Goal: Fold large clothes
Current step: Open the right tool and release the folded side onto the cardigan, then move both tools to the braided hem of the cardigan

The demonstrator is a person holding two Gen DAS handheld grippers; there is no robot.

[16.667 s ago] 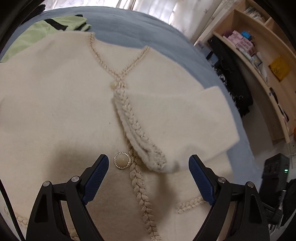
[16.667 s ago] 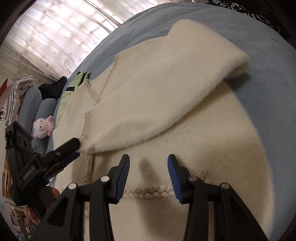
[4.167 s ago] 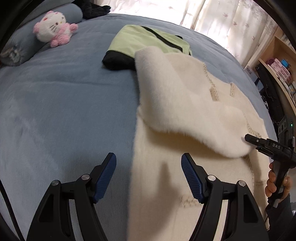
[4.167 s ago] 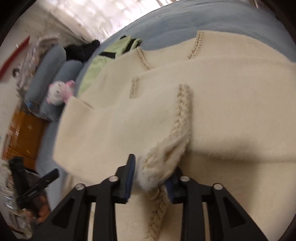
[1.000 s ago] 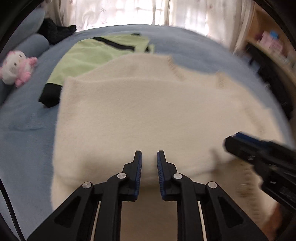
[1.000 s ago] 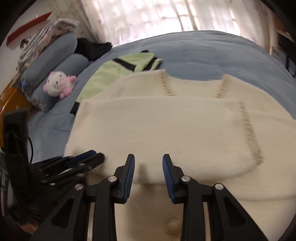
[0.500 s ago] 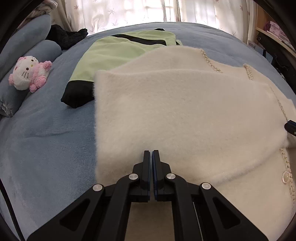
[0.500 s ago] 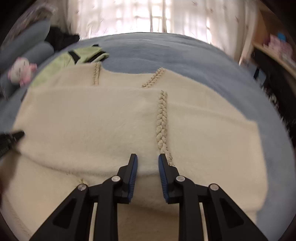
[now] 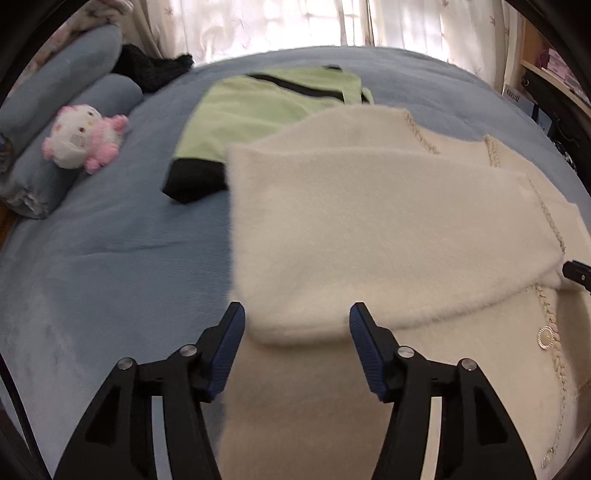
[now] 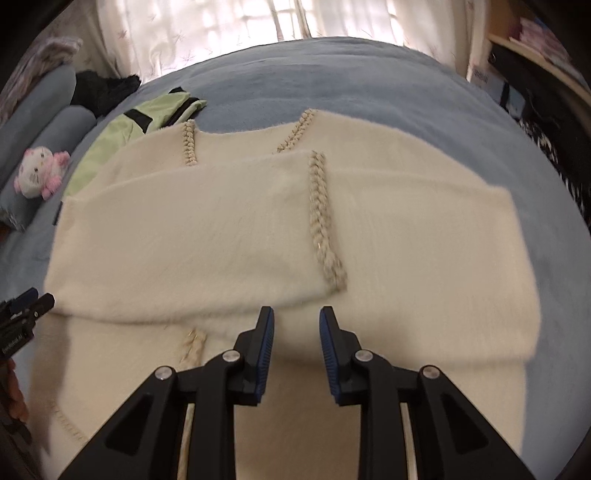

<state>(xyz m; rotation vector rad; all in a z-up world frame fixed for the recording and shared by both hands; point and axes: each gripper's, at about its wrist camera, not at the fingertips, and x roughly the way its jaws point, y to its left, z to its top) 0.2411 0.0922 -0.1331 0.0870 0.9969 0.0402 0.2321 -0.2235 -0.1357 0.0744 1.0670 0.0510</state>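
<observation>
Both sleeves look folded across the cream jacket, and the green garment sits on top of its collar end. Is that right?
Not quite. In the left wrist view the cream jacket overlaps the green garment, so the green one lies underneath, not on top. Both sleeves are folded across.

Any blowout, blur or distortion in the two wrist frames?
Left wrist: curtains blown out by backlight, cream cardigan slightly soft, bed bowed by the fisheye. Right wrist: same blown-out window, smear along the folded sleeve edge; fingers sharp, dark vignette at the corners.
</observation>
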